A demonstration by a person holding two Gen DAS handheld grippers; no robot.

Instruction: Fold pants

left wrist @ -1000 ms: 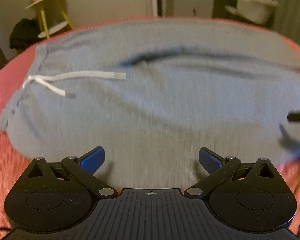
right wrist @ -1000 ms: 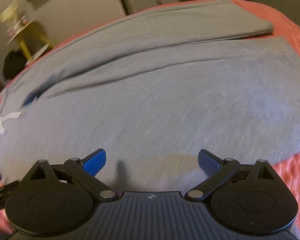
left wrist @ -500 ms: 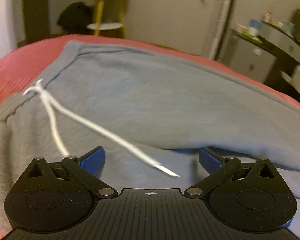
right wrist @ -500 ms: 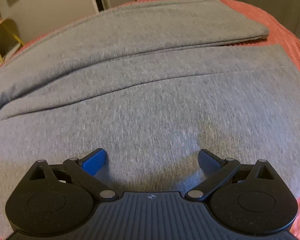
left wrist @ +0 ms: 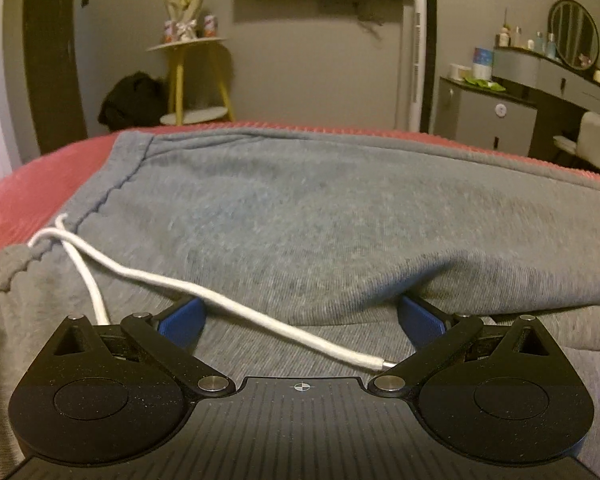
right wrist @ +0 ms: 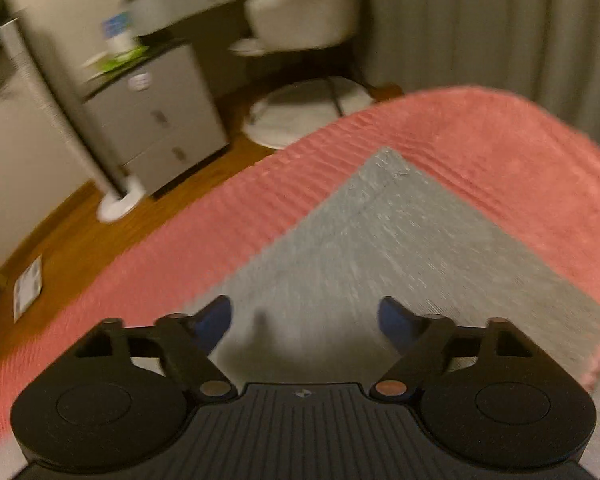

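Grey sweatpants [left wrist: 300,216] lie spread on a pink bed cover [left wrist: 28,184]. Their white drawstring [left wrist: 204,292] trails from the waistband at the left across the cloth between my left fingers. My left gripper [left wrist: 300,316] is open and low on the pants near the waist, with a raised fold of cloth just ahead of its blue pads. In the right wrist view the hem end of a pant leg [right wrist: 400,240] lies on the pink cover [right wrist: 500,152]. My right gripper [right wrist: 304,316] is open just above that leg and holds nothing.
A yellow stool [left wrist: 192,80] and a dark bag [left wrist: 132,100] stand beyond the bed's far edge. A grey cabinet [right wrist: 152,120], a white chair [right wrist: 308,24] and wooden floor [right wrist: 60,232] lie beyond the bed edge in the right wrist view.
My left gripper has dropped lower and closer to the waist, the drawstring now lying between its fingers. My right gripper has swung from the middle of the legs to the hem end near the bed edge.
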